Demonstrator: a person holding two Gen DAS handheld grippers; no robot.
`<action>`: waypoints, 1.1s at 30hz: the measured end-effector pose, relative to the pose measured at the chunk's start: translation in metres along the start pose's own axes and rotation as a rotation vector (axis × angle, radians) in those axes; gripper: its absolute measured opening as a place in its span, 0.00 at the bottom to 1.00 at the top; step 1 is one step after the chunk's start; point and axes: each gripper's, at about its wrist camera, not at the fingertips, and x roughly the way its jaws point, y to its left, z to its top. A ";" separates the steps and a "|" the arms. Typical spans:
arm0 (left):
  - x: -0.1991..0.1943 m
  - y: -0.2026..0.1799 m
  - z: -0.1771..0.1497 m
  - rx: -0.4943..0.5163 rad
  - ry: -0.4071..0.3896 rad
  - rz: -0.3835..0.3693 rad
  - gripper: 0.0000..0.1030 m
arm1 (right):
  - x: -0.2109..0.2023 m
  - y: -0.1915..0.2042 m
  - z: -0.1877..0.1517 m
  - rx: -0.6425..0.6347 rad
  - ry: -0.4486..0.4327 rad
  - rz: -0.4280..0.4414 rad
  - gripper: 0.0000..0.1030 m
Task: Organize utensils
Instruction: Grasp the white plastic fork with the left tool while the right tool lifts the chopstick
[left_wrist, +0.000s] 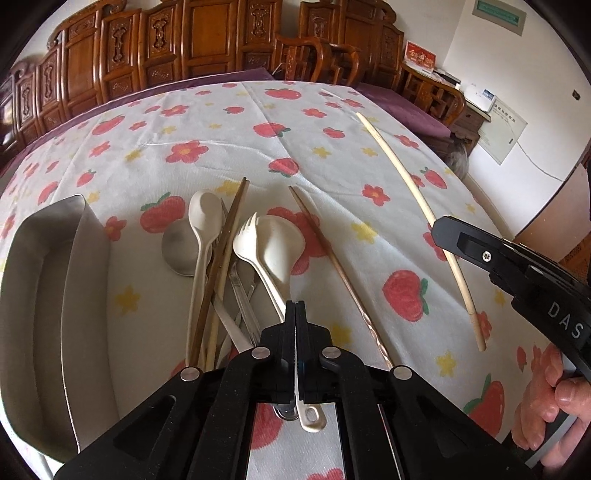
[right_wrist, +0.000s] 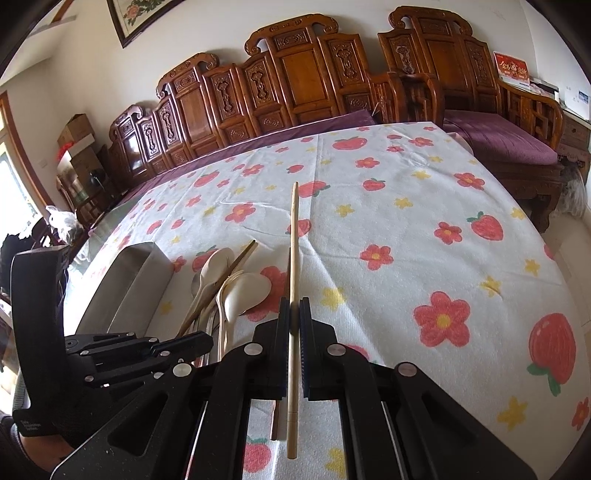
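L gripper (left_wrist: 296, 314) clamps white spoon (left_wrist: 280, 243) | R gripper (right_wrist: 294, 314) clamps pale chopstick (right_wrist: 293, 258)

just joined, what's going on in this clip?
A person is sorting utensils with two handheld grippers. The left gripper is shut on a white spork from the pile beside the metal tray. The right gripper is shut on a pale chopstick. A dark chopstick lies loose on the tablecloth.

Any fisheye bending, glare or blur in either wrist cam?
Left wrist: the pale chopstick bows strongly, corners vignette black, the metal tray shows soft sheen, no harsh glare. Right wrist: the table edge curves, the window at left is blown out, focus is sharp on the held chopstick.
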 end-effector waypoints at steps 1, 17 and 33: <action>0.000 0.002 0.001 -0.009 0.000 -0.002 0.00 | 0.000 0.001 0.000 -0.002 0.000 0.001 0.06; 0.030 0.010 0.004 -0.068 0.051 -0.031 0.11 | 0.000 0.001 0.002 0.001 -0.005 0.013 0.06; -0.014 0.002 0.002 -0.019 -0.028 -0.012 0.07 | -0.002 0.013 0.001 -0.027 -0.010 0.022 0.06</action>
